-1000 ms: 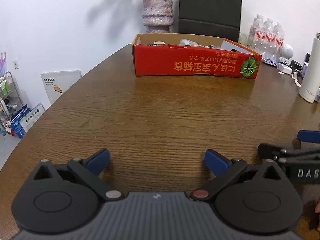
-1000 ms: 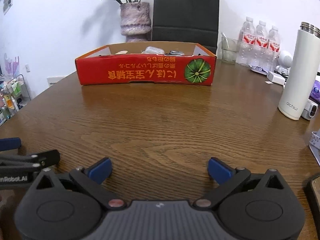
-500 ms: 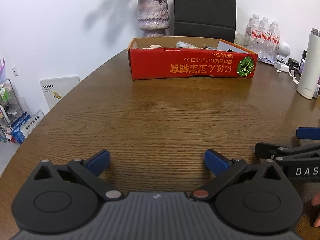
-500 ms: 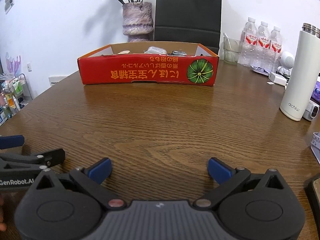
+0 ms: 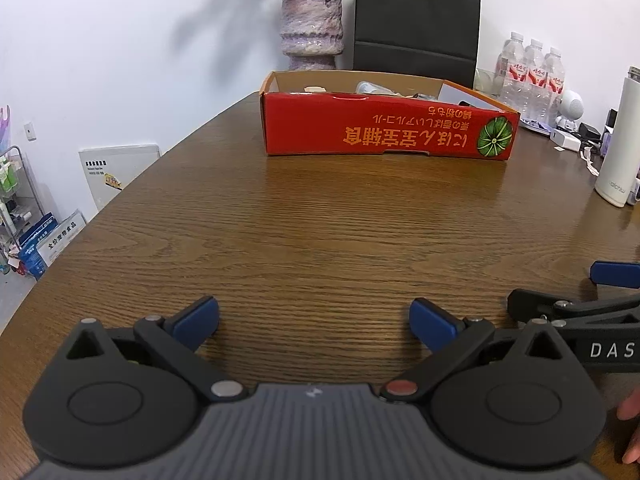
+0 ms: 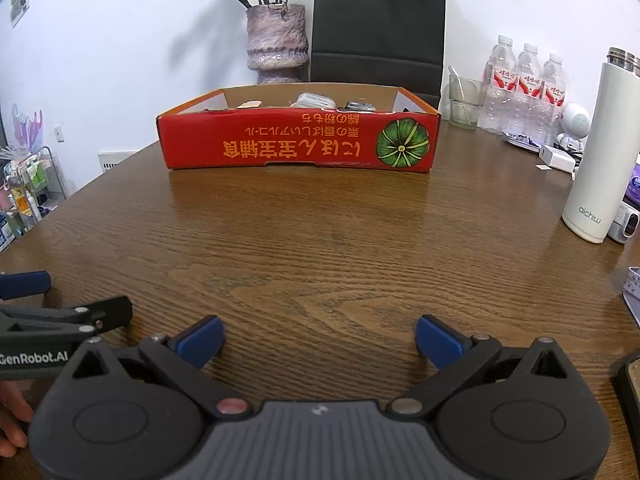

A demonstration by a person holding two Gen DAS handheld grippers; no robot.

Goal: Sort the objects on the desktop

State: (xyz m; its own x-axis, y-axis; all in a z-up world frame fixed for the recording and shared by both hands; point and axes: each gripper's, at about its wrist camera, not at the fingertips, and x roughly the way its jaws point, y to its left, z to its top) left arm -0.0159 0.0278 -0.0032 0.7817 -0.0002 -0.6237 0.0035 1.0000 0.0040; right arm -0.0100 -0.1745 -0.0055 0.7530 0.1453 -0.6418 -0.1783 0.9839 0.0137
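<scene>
- The left gripper hangs low over the near part of the wooden surface, its jaws apart with nothing between them.
- The red box sits at the far middle, open-topped, with small items inside too hidden to name.
- The right gripper is just beside the left one, jaws likewise apart.
- A white bottle stands upright at far right.

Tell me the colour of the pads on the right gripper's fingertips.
Blue pads on black arms, clearest in the right wrist view.
</scene>
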